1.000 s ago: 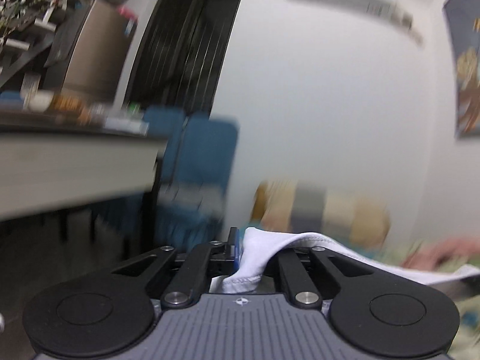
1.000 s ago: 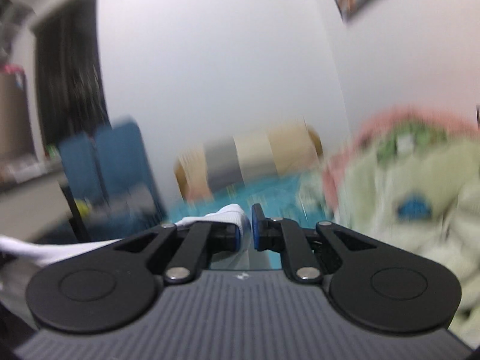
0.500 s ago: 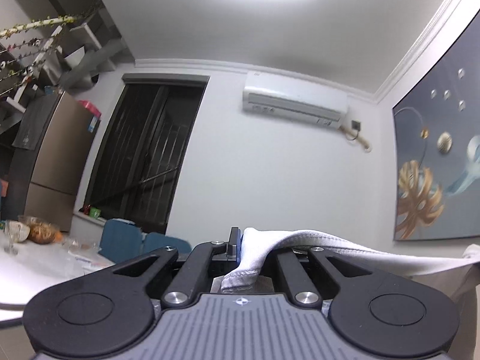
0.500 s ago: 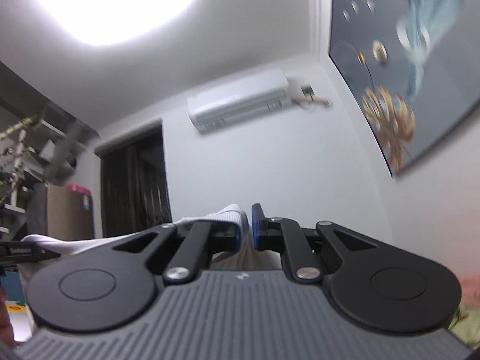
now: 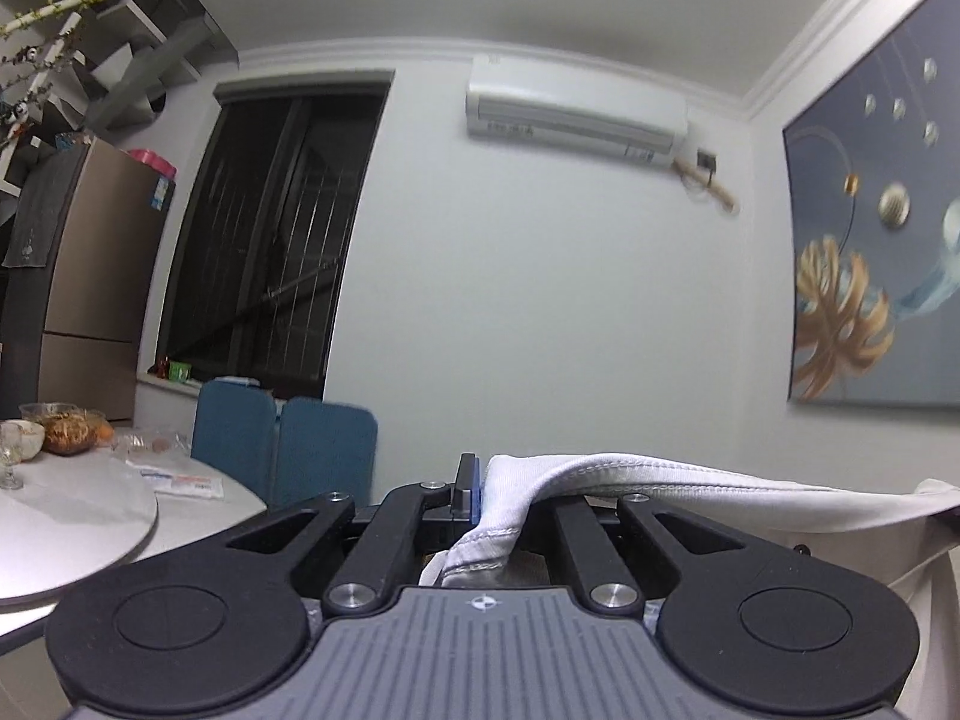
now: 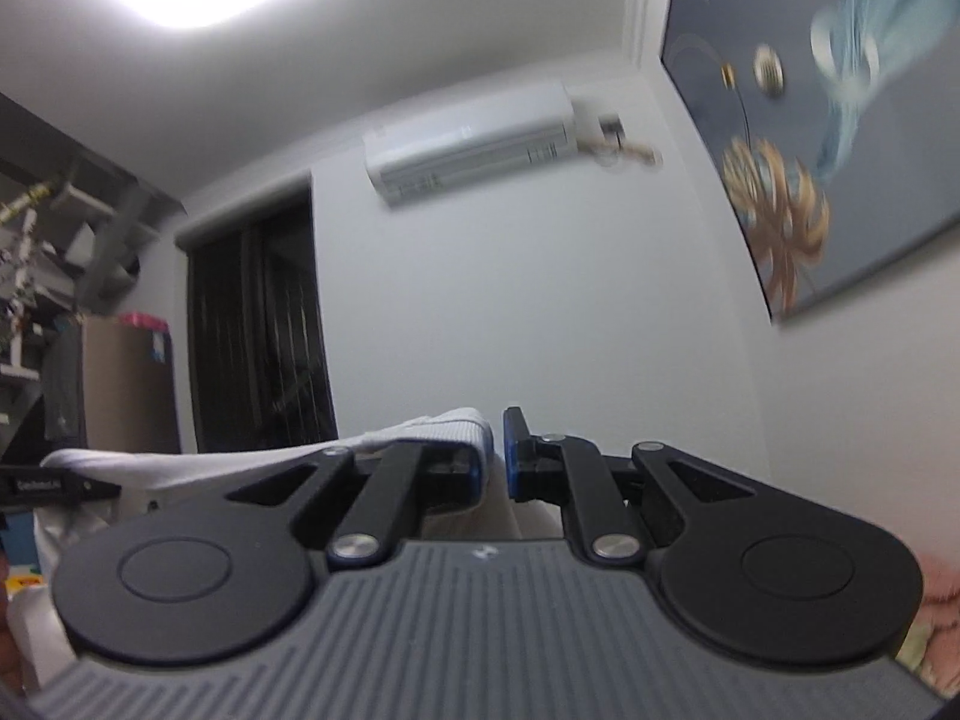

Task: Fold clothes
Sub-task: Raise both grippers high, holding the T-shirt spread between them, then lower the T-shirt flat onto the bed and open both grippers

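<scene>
A white garment (image 5: 660, 477) is held up in the air between my two grippers. My left gripper (image 5: 489, 489) is shut on its hemmed edge, and the cloth runs off to the right over the right finger. In the right wrist view my right gripper (image 6: 495, 456) is shut on another part of the same white garment (image 6: 240, 462), which stretches off to the left. Both cameras point up at the wall and ceiling. The hanging part of the garment is hidden below the grippers.
A white round table (image 5: 90, 516) with food and a glass stands at left, with blue chairs (image 5: 288, 450) behind it. A dark window (image 5: 270, 240), an air conditioner (image 5: 576, 120) and a wall painting (image 5: 882, 258) are ahead. A pink and green cloth (image 6: 936, 618) shows at lower right.
Both grippers rose with the garment, swinging from the bed and chairs up toward the ceiling. Since half a second ago both have tipped slightly back down. The grips are unchanged.
</scene>
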Available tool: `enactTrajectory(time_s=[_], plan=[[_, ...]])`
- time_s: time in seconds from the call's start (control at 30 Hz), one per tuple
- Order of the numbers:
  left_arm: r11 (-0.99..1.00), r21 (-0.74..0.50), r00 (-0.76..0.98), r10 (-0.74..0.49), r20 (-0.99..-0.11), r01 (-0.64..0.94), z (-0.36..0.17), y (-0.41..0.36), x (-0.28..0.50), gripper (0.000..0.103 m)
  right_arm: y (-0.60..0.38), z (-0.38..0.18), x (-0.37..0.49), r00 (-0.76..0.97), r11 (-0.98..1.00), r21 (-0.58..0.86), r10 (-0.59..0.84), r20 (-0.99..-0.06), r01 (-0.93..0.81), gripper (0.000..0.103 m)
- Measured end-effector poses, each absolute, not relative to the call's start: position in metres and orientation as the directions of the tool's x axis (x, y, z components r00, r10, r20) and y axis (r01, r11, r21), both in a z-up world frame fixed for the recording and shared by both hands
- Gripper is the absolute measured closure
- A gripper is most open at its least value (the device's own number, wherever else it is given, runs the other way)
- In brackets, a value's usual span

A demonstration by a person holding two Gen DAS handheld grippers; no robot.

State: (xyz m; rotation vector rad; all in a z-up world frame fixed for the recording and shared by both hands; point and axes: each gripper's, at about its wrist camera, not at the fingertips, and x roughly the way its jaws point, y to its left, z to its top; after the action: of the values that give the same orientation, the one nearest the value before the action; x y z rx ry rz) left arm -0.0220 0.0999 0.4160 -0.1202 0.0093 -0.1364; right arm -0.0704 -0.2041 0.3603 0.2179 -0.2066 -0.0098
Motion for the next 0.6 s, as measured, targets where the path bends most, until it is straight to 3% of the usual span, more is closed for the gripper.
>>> enactTrajectory(time_s=[0.33, 0.6], plan=[[0.991, -0.11, 0.972, -0.094, -0.214, 0.071, 0.223, 0.066, 0.239, 0.096, -0.227, 0.219, 0.163, 0.994, 0.972, 0.218, -0.075, -0.079, 0.091, 0.092], [0.997, -0.065, 0.912, -0.062, -0.406, 0.039, 0.041, 0.029, 0.455, 0.094, -0.244, 0.056, 0.371, 0.971, 0.969, 0.181, -0.132, -0.199, 0.169, 0.092]])
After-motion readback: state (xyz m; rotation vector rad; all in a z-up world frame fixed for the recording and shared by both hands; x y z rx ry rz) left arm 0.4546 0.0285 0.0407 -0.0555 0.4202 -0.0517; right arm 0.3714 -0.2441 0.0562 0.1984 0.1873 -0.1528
